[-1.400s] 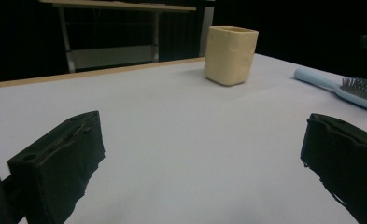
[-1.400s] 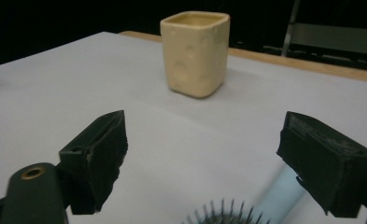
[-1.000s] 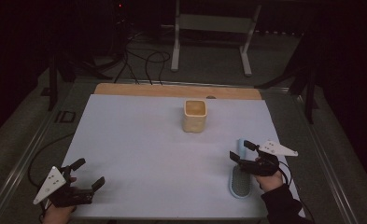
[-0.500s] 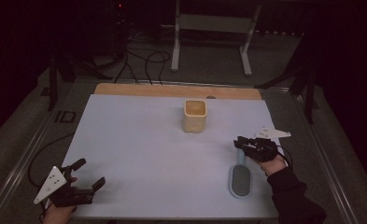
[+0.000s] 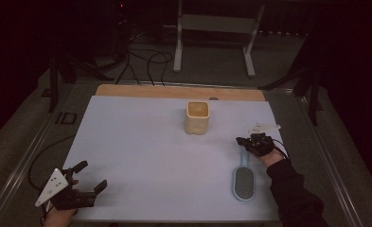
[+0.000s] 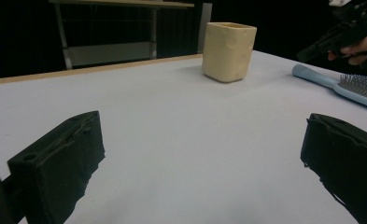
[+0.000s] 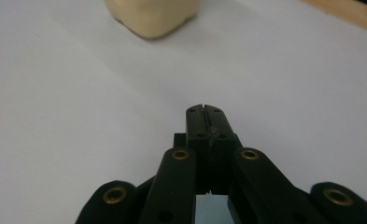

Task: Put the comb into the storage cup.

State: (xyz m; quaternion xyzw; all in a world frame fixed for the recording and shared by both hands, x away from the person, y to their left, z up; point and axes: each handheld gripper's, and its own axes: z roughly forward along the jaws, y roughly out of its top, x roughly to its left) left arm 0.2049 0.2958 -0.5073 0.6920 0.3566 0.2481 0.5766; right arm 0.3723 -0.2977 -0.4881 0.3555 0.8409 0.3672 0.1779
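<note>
Pale lavender-white sheeting is covering the counter (image 5: pixel 141 142), with a strip of light wood showing along its far edge. A cream-coloured, squarish ceramic cup (image 5: pixel 197 117) is standing upright toward the far middle of the counter, its opening facing up. A light blue plastic hairbrush (image 5: pixel 243 177) with a grey bristle pad is lying flat near the right front of the counter, its handle pointing away from the person toward the right tool (image 5: pixel 243 141). That black right tool is hovering just past the tip of the brush handle, held by a hand in a dark sleeve, with a grey three-cornered plate on top; in the right gripper view its jaws are pressing together with nothing between them, pointing toward the cup, and a bit of blue is showing just beneath them. The black left tool (image 5: pixel 90 177) is sitting low at the left front corner of the counter, well apart from the cup and the brush, and its jaws are standing wide apart around bare sheeting. In the left gripper view the cup is standing beyond the spread jaws, and the brush is lying to its right. Dark floor, cables and a metal stand are lying beyond the counter.
</note>
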